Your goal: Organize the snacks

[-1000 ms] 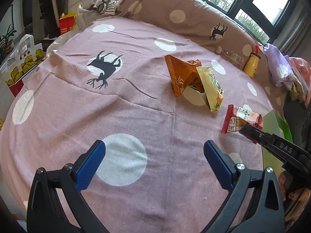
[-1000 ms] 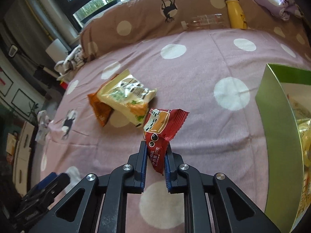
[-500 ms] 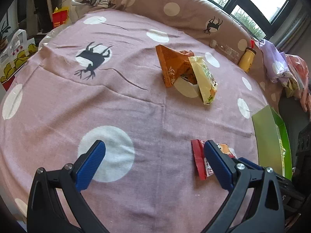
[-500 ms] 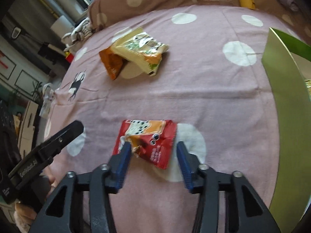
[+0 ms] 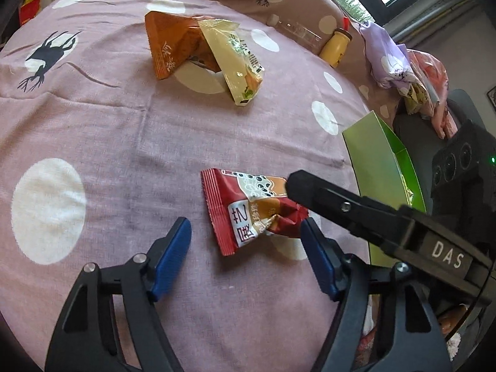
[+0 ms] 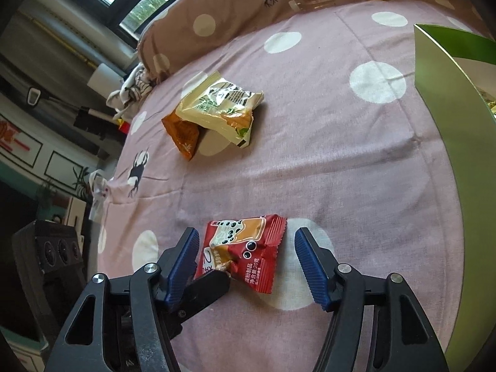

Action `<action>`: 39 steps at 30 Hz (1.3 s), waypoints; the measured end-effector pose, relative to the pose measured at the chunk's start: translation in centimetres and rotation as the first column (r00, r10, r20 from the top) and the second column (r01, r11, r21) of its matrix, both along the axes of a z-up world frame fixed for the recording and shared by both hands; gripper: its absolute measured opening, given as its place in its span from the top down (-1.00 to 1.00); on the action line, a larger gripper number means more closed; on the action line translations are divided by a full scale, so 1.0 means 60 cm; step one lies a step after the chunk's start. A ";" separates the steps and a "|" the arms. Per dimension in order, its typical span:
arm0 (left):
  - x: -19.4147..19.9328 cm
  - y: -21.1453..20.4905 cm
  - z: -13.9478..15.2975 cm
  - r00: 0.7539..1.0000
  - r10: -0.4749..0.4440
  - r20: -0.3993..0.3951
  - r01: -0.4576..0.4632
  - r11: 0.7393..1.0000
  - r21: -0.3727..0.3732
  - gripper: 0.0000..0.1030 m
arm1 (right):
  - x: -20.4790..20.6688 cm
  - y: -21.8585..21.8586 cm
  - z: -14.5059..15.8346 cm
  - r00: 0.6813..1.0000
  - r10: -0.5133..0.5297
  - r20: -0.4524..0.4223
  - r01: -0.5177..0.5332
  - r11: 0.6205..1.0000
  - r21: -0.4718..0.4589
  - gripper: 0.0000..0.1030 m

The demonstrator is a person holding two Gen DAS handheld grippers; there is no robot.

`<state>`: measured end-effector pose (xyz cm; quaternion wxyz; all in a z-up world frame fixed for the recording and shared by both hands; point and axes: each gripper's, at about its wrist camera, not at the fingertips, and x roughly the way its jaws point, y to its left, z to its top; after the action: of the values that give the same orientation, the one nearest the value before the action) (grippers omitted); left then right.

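Observation:
A red snack packet [image 5: 248,210] lies on the pink dotted bedspread, also in the right wrist view [image 6: 245,254]. My left gripper [image 5: 245,245] is open, its blue pads on either side of the packet's near end. My right gripper [image 6: 245,248] is open around the same packet from the opposite side; one black finger [image 5: 325,192] covers the packet's right edge. An orange packet [image 5: 173,43] and a pale yellow packet [image 5: 238,65] lean together farther up the bed. A green box [image 5: 381,167] stands at the right.
A yellow bottle [image 5: 334,46] and a clear bottle [image 5: 297,31] lie against the brown dotted pillow. Purple and pink cloth [image 5: 390,55] is heaped at the right. A black speaker [image 5: 458,167] stands beyond the green box. The box wall [image 6: 449,142] fills the right wrist view's right edge.
My right gripper carried the red packet toward the near side of the bed, opened and let it drop on the bedspread. My left gripper moved in and now straddles it.

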<state>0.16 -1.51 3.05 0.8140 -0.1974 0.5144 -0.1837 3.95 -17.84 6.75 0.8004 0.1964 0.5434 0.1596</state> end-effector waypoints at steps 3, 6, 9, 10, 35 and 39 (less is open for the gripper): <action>-0.001 -0.012 -0.007 1.000 -0.025 -0.008 0.025 0.999 -0.023 -0.04 | 0.002 0.012 -0.010 1.000 0.015 -0.014 -0.016 1.000 -0.024 -0.13; -0.002 -0.016 -0.006 1.000 -0.015 0.007 0.015 1.000 0.013 0.24 | -0.001 0.020 -0.012 1.000 0.014 0.000 -0.014 0.996 -0.085 -0.09; -0.002 -0.012 -0.005 1.000 -0.015 0.009 0.015 1.000 -0.001 0.24 | -0.004 0.017 -0.004 1.000 0.010 0.019 -0.008 0.996 -0.093 -0.08; -0.002 -0.011 -0.003 1.000 -0.015 0.013 0.015 1.000 -0.006 0.24 | -0.005 0.017 0.001 0.999 0.012 0.031 -0.009 0.995 -0.097 -0.08; 0.006 0.009 0.025 0.992 0.122 0.035 -0.124 0.989 0.075 -0.32 | 0.023 -0.046 0.066 0.990 0.000 0.142 0.004 1.000 -0.025 -0.09; 0.011 0.019 0.000 0.988 0.155 -0.023 -0.153 0.987 0.057 -0.32 | 0.062 -0.009 0.036 0.987 0.070 0.147 -0.062 0.997 -0.054 -0.17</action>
<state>0.80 -0.36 3.06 0.8237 -0.2168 0.5136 -0.1034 7.64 -18.40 8.93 0.8376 0.1461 0.4920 0.1869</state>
